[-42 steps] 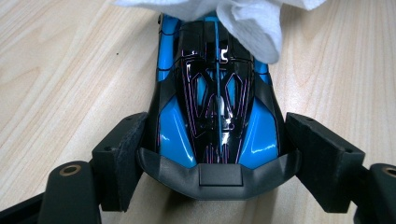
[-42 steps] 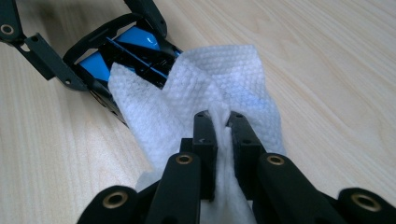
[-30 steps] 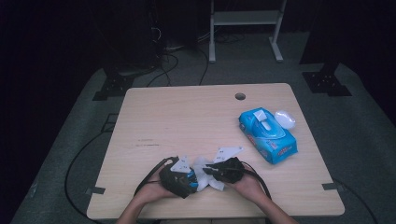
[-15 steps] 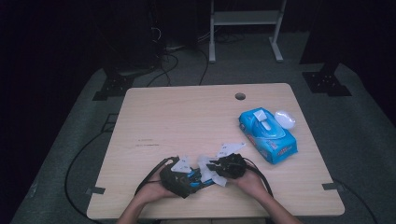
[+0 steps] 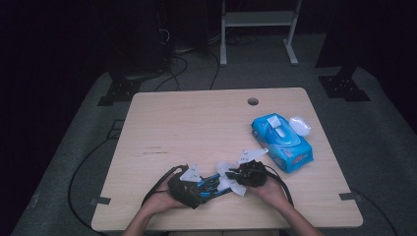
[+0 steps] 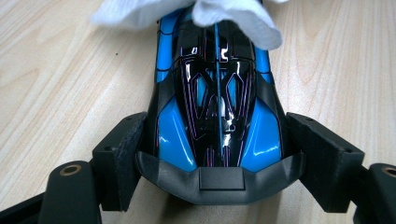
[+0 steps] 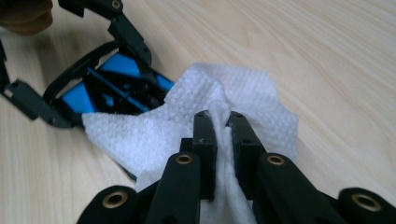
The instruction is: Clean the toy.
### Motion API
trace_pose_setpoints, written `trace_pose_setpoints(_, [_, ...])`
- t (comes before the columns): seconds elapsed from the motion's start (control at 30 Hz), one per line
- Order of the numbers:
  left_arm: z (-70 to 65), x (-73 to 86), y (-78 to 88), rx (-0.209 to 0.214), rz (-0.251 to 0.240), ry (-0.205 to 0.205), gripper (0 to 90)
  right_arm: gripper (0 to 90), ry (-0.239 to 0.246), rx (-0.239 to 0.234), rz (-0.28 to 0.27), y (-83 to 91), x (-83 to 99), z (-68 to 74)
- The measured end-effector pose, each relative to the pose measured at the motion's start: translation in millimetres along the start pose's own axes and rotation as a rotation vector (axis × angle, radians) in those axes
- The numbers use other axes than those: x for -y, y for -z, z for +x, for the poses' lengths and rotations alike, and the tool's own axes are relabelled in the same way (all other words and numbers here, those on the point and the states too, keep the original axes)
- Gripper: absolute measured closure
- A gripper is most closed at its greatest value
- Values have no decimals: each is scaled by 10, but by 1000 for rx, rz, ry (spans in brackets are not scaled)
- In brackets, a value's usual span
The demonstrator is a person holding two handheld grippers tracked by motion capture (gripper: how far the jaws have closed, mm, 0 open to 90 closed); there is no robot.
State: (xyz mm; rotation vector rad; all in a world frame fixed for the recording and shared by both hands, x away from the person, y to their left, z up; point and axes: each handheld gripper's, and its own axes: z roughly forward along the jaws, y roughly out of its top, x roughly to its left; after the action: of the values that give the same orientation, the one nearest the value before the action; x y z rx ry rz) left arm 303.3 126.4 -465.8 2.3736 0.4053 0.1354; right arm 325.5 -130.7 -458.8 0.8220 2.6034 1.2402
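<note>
A glossy blue and black toy car (image 6: 217, 107) lies low over the table near the front edge, and my left gripper (image 6: 217, 163) is shut on its wide end, one pad on each side. In the high view the car (image 5: 210, 182) points right from the left gripper (image 5: 199, 188). My right gripper (image 7: 218, 123) is shut on a bunched white tissue (image 7: 261, 98), which drapes over the far end of the car (image 7: 116, 79). From above, the right gripper (image 5: 235, 178) and the tissue (image 5: 225, 169) sit just right of the car.
A blue wipes pack (image 5: 281, 142) lies on the right side of the wooden table (image 5: 196, 123), with a white lid (image 5: 300, 125) beside it. A cable hole (image 5: 253, 102) sits near the far edge. Black cables trail from both grippers over the front edge.
My right gripper has shifted a little to the right with the tissue, dragging it along the car. The left gripper and the car have stayed put.
</note>
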Motion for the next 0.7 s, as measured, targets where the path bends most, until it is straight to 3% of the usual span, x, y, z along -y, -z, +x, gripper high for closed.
trace_pose_setpoints(0.3, [-1, 0, -1, -1, 1, -2, 238, 825, 24, -16, 10, 104, 90, 133])
trace_pose_setpoints(0.47, [5, 1, -6, 3, -1, -4, 237, 825, 36, -56, -25, 6, -35, 244])
trace_pose_setpoints(0.53, [9, 15, 10, 7, 7, -1, 232, 825, 83, -26, -15, -49, -117, 308])
trace_pose_setpoints(0.57, [9, 21, 15, 8, 7, -1, 231, 826, 81, -28, -16, -65, -146, 311])
trace_pose_setpoints(0.6, [5, 22, 14, 1, 5, -4, 233, 826, 72, -35, -18, -72, -160, 312])
trace_pose_setpoints(0.63, [-2, 19, 8, -2, 3, -3, 234, 827, 62, -71, -28, -88, -180, 307])
trace_pose_setpoints(0.7, [2, 5, -6, 1, 3, -4, 234, 826, 83, -76, -27, -127, -216, 358])
